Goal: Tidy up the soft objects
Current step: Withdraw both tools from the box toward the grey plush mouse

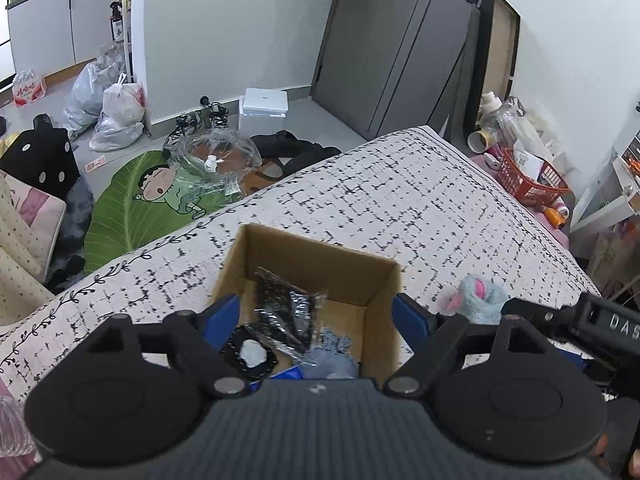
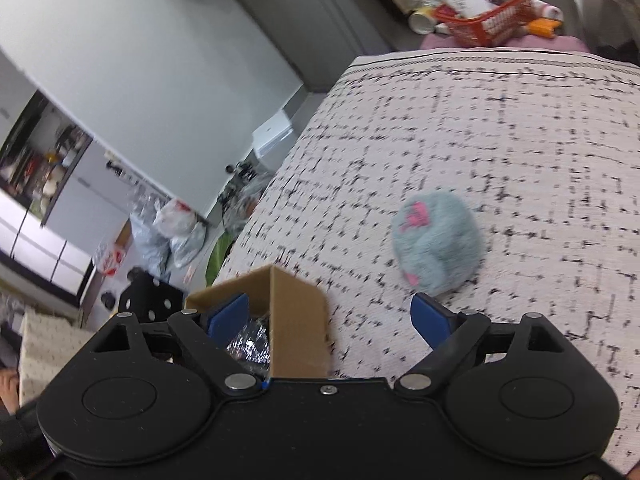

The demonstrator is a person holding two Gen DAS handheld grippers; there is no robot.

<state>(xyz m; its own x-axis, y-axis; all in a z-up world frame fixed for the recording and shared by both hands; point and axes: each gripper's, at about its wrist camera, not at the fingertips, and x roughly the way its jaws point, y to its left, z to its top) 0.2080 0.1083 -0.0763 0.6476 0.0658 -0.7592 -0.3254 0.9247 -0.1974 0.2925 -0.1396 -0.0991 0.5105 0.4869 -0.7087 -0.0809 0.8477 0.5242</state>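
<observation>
box [image 1: 316, 260]: brown | plush toy [image 2: 438, 242]: blue-grey, pink | bedcover [image 1: 400, 200]: white, black-flecked

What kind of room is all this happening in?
Most likely a lived-in home, perhaps a bedroom or entry area. A patterned bedspread covers a bed-like surface, shoes sit on the floor by a grey door, and a cartoon leaf rug lies nearby.

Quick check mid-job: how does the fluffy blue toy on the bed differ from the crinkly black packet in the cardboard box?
The fluffy blue toy lies out on the patterned bed cover, beside the cardboard box; the crinkly black packet is already inside it. The toy is pale blue fur with pink markings and rounded; the packet is dark, shiny with plastic wrap and flatter. The packet lies among other items; the toy lies alone. Neither is gripped.
</observation>
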